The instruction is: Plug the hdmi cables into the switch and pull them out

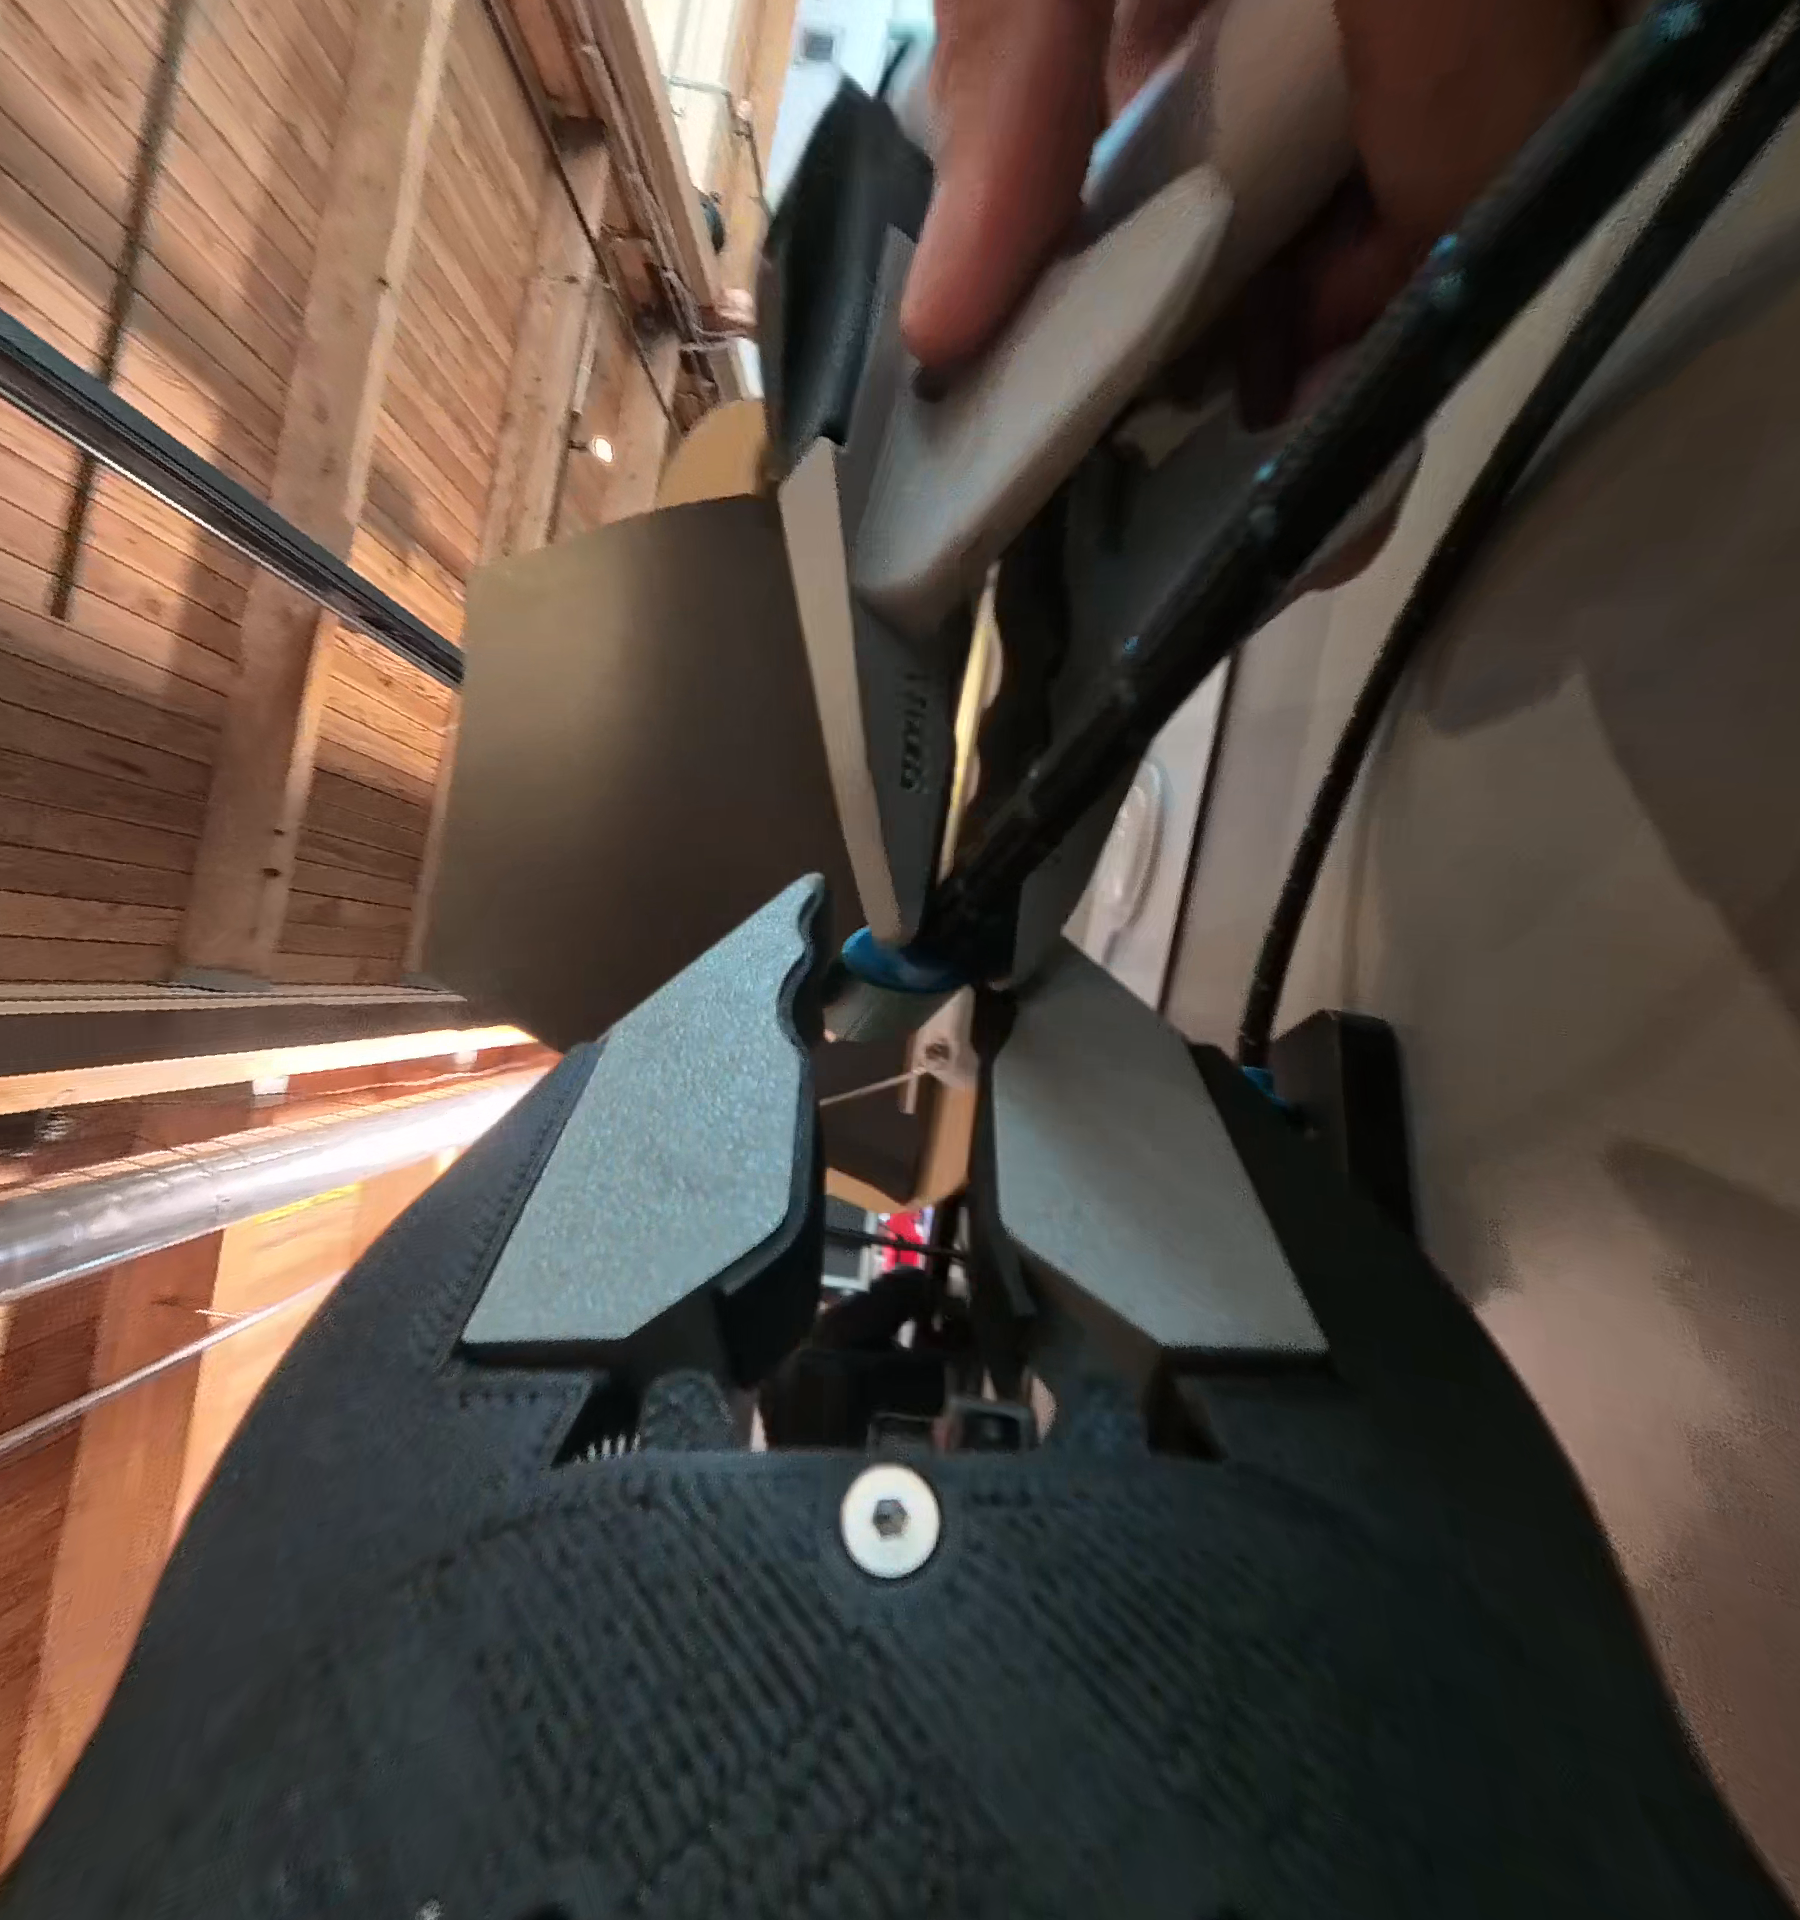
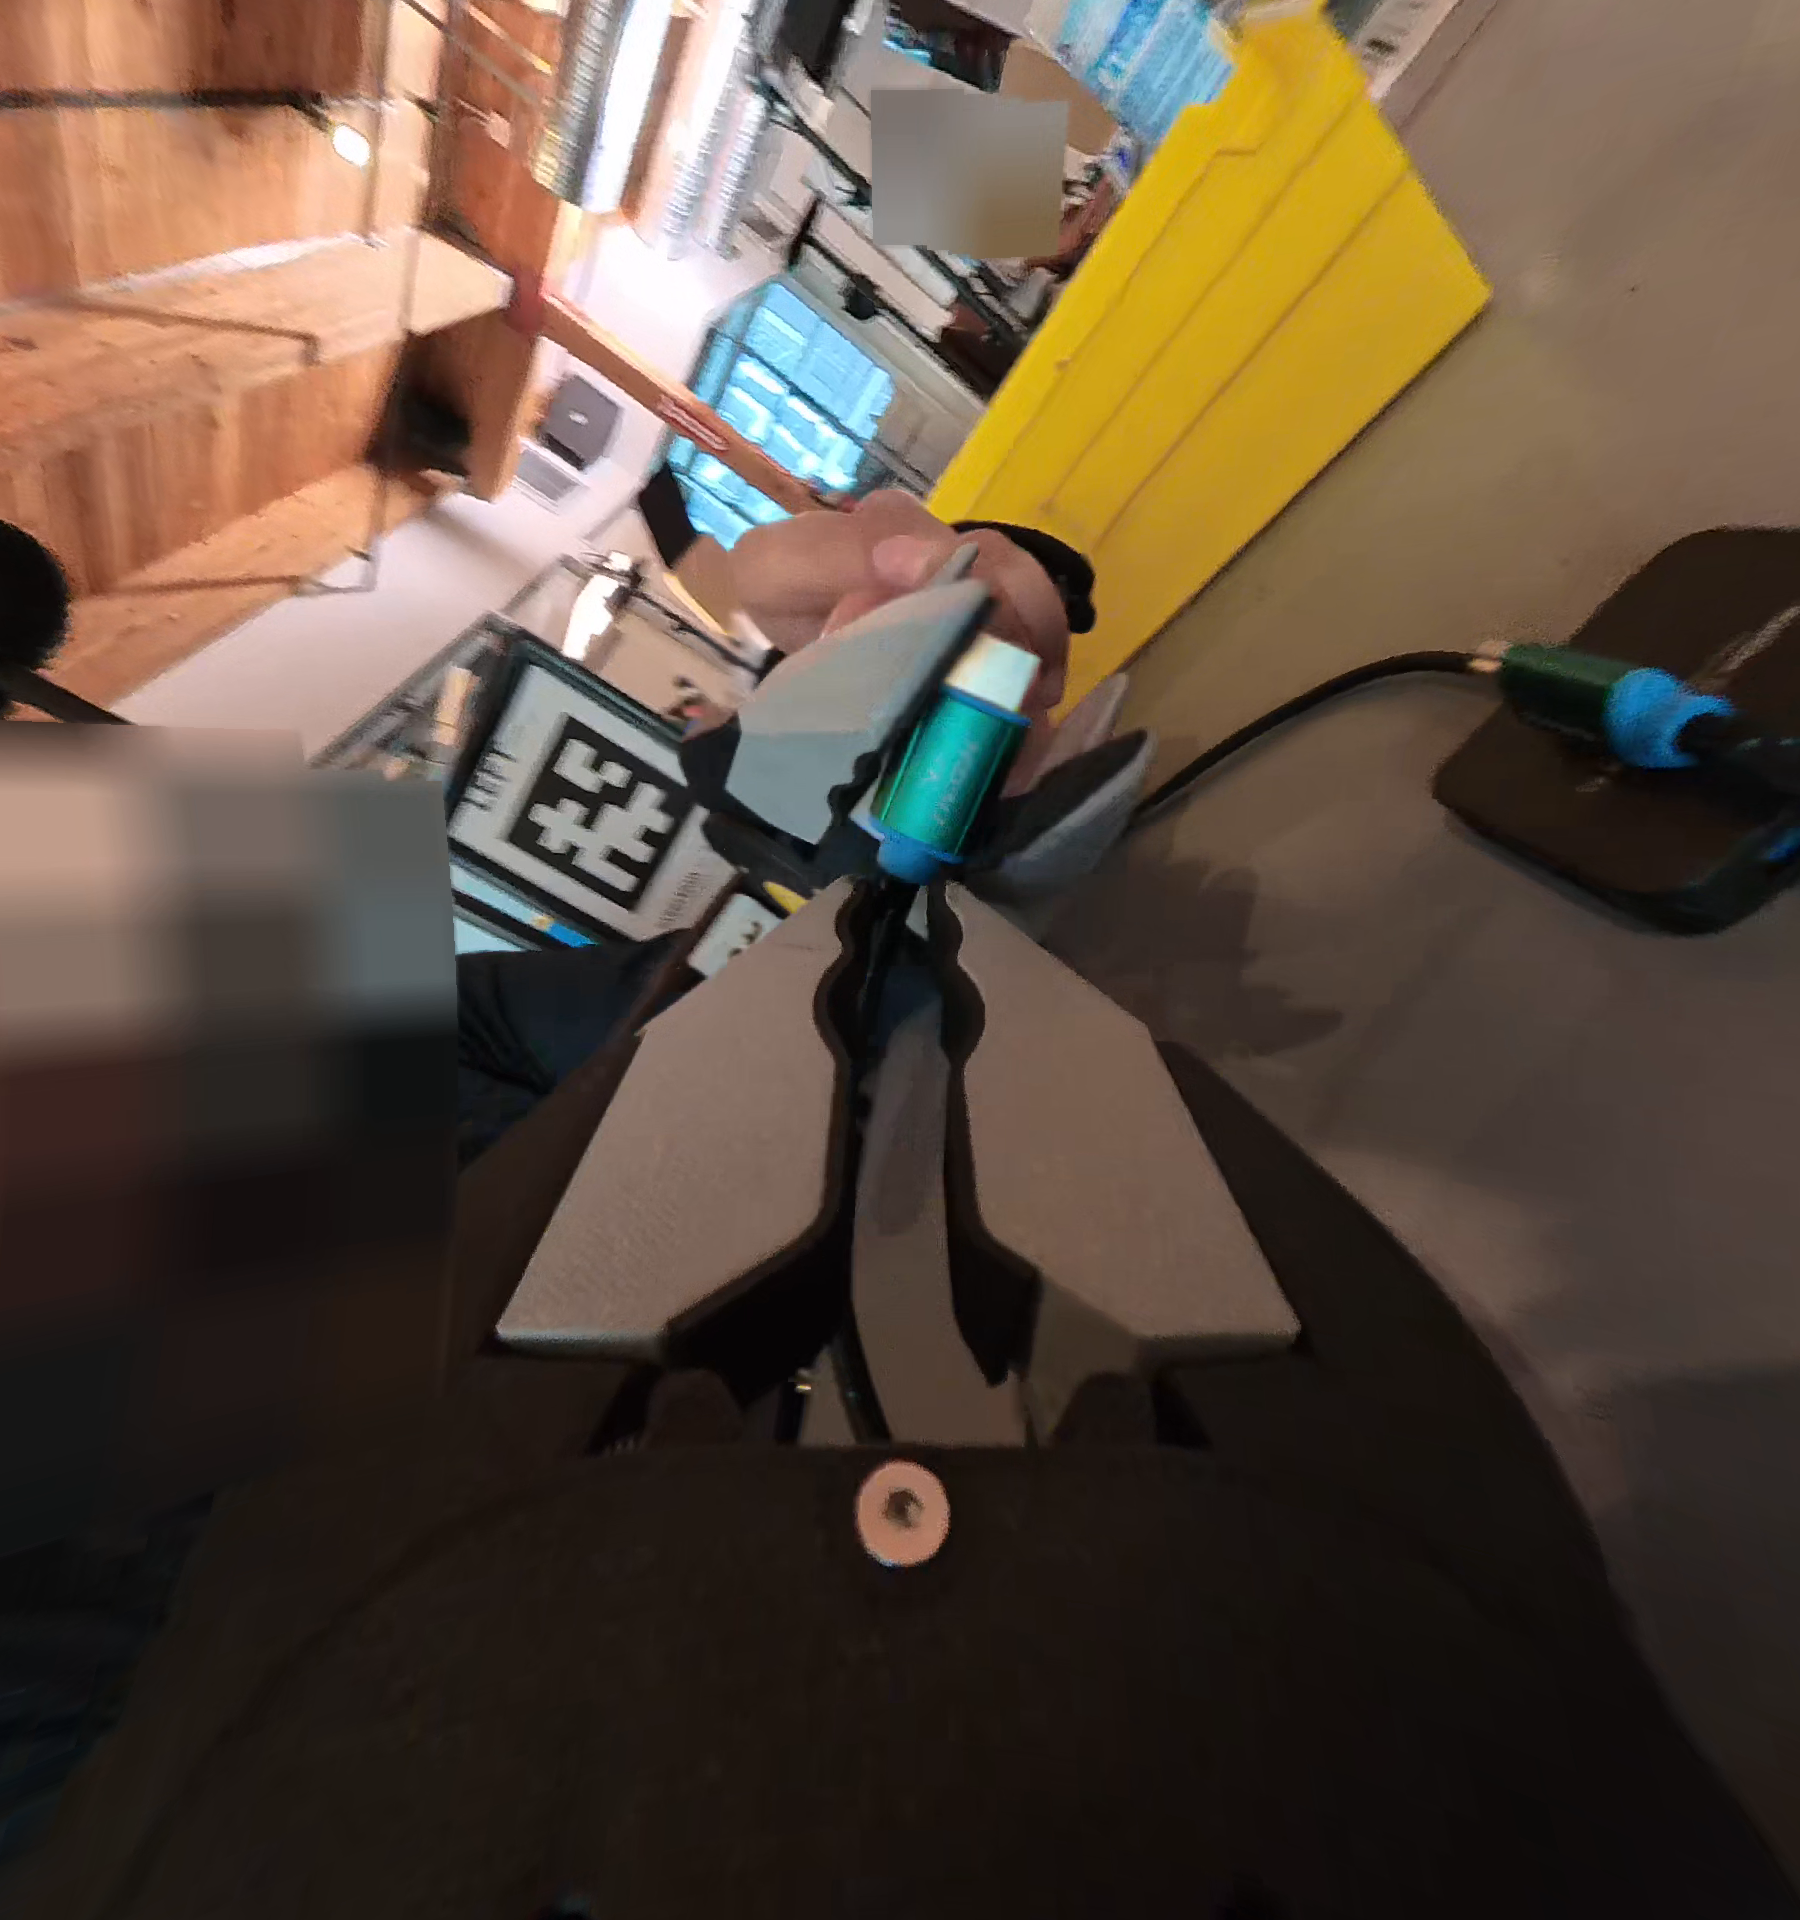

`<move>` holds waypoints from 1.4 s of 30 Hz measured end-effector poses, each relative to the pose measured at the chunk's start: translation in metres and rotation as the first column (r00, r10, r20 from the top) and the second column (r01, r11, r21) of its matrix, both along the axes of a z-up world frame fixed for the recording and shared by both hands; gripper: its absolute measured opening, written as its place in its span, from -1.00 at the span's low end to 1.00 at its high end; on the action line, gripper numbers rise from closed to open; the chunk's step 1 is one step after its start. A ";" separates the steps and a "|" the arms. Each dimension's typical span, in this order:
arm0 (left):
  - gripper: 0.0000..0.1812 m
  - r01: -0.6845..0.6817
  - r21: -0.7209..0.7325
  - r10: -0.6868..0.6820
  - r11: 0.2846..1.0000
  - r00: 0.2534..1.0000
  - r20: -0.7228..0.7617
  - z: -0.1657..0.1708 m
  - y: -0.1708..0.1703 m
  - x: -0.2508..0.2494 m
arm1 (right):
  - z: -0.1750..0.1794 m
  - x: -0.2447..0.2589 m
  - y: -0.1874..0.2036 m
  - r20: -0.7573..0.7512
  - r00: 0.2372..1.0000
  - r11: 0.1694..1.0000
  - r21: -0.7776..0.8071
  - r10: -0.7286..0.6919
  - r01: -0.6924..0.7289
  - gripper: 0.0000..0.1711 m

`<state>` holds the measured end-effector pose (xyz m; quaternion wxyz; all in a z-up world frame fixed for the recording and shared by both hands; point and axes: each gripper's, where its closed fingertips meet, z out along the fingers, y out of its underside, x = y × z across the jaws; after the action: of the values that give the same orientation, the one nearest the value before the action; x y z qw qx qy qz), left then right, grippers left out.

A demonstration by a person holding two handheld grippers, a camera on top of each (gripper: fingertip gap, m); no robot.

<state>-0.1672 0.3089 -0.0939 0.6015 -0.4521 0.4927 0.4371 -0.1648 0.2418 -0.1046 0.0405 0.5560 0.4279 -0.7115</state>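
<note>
A teal HDMI plug with a blue collar sits between the fingertips of my left gripper, which is shut on it in the air. My right gripper is shut on the black braided cable just behind that collar, tip to tip with the left gripper. The black switch lies flat on the grey table at the right, apart from both grippers. A second green plug with a blue collar is in one of its ports. The switch also shows at the right of the left wrist view.
A thin black cable runs across the grey table to the switch. A yellow tray lies at the table's far edge. A black-and-white marker board stands to the left. Wooden walls and shelves lie beyond. The black switch lies around 9 centimetres away from my left fingertips. Look for it in the left wrist view too.
</note>
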 end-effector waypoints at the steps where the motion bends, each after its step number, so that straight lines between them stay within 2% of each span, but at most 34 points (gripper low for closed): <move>1: -0.76 -0.015 -0.029 0.015 0.999 1.000 0.004 -0.005 0.003 -0.003 | -0.003 -0.001 0.002 0.010 1.000 0.998 0.059 -0.024 0.023 -0.91; 6: -0.78 -0.082 -0.148 0.085 0.986 0.996 0.013 -0.027 0.013 -0.016 | -0.018 -0.006 0.014 0.034 0.990 0.918 0.380 -0.137 0.114 -0.82; 10: -0.78 -0.151 -0.234 0.157 0.960 0.987 0.010 -0.042 0.019 -0.023 | -0.026 -0.012 0.011 0.024 0.986 0.798 0.590 -0.168 0.122 -0.59; 11: -0.79 -0.168 -0.256 0.175 0.952 0.985 0.001 -0.047 0.021 -0.025 | -0.031 -0.013 0.012 0.034 0.984 0.759 0.642 -0.176 0.114 -0.58; 13: -0.79 -0.170 -0.293 0.179 0.941 0.984 0.006 -0.055 0.021 -0.024 | -0.040 -0.014 0.016 0.051 0.977 0.675 0.730 -0.207 0.105 -0.72; 14: -0.79 -0.163 -0.310 0.176 0.937 0.984 0.015 -0.057 0.021 -0.023 | -0.042 -0.014 0.017 0.055 0.975 0.655 0.749 -0.214 0.101 -0.72; 18: -0.78 -0.101 -0.359 0.153 0.928 0.981 0.119 -0.057 0.017 -0.023 | -0.035 -0.013 0.014 0.053 0.979 0.694 0.713 -0.196 0.101 -0.80; 20: -0.78 -0.088 -0.364 0.153 0.927 0.976 0.152 -0.054 0.016 -0.025 | -0.029 -0.013 0.017 0.026 0.978 0.683 0.720 -0.209 0.127 -0.83; 30: -0.81 -0.073 -0.387 0.148 0.919 0.975 0.169 -0.056 0.016 -0.023 | -0.023 -0.007 0.030 -0.008 0.969 0.601 0.783 -0.248 0.160 -0.94; 31: -0.81 -0.066 -0.394 0.145 0.917 0.974 0.174 -0.057 0.015 -0.022 | -0.023 -0.005 0.034 -0.012 0.963 0.581 0.795 -0.269 0.172 -1.00; 33: -0.82 -0.050 -0.392 0.137 0.918 0.971 0.195 -0.055 0.014 -0.021 | -0.031 0.002 0.059 0.000 0.929 0.464 0.866 -0.371 0.185 -1.00; 34: -0.82 -0.045 -0.388 0.136 0.921 0.968 0.210 -0.053 0.014 -0.022 | -0.033 0.005 0.061 0.005 0.931 0.448 0.878 -0.366 0.171 -1.00; 37: -0.82 -0.056 -0.400 0.155 0.915 0.963 0.222 -0.055 0.016 -0.027 | -0.017 0.002 0.049 -0.053 0.947 0.550 0.803 -0.318 0.230 -1.00; 39: -0.82 -0.059 -0.405 0.157 0.912 0.965 0.212 -0.057 0.016 -0.027 | -0.006 0.003 0.047 -0.082 0.948 0.595 0.761 -0.308 0.260 -0.83; 42: -0.82 -0.051 -0.410 0.148 0.911 0.967 0.208 -0.059 0.016 -0.024 | 0.006 0.002 0.022 -0.115 0.972 0.718 0.657 -0.206 0.230 -0.66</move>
<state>-0.1914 0.3244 -0.1529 0.5267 -0.6388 0.4734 0.3007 -0.1632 0.2642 -0.0982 -0.2515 0.5679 0.5855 -0.5210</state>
